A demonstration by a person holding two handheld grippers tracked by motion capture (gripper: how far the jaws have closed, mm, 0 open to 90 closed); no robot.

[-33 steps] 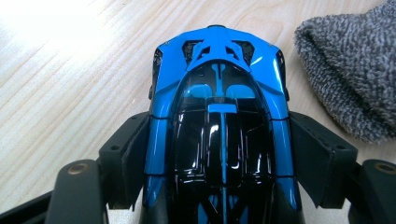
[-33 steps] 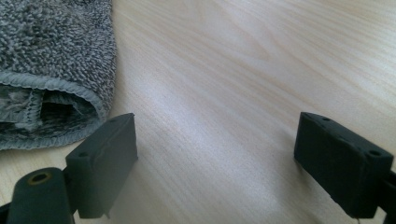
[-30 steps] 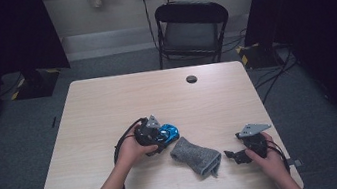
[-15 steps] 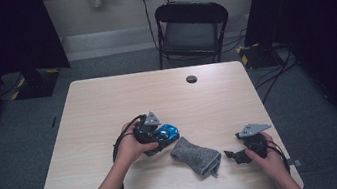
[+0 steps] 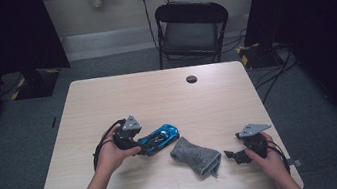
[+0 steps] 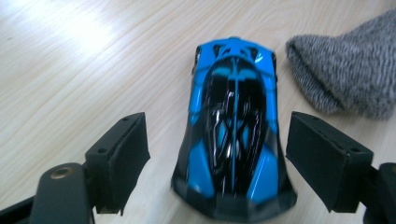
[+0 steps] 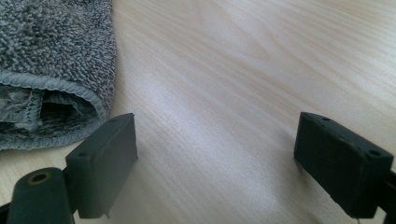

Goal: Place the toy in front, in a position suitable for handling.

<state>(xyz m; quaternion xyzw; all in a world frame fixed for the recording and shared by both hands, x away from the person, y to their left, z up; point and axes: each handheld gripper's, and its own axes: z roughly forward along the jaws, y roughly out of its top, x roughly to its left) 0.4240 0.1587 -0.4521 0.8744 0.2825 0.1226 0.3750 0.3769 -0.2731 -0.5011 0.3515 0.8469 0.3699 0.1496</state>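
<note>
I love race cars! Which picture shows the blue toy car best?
The left gripper view: the blue toy car lies close up between that gripper's open jaws, roof and windows clear. The high view shows it small beside the grey towel. The right gripper view looks at the towel instead.

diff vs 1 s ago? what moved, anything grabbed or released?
The left gripper has backed off leftward from the blue toy car; its jaws have just been opening, and the fingers now stand clear on either side of the car, so it is let go. The car sits on the table beside the grey sock. The right gripper stayed put, open by the sock.
</note>
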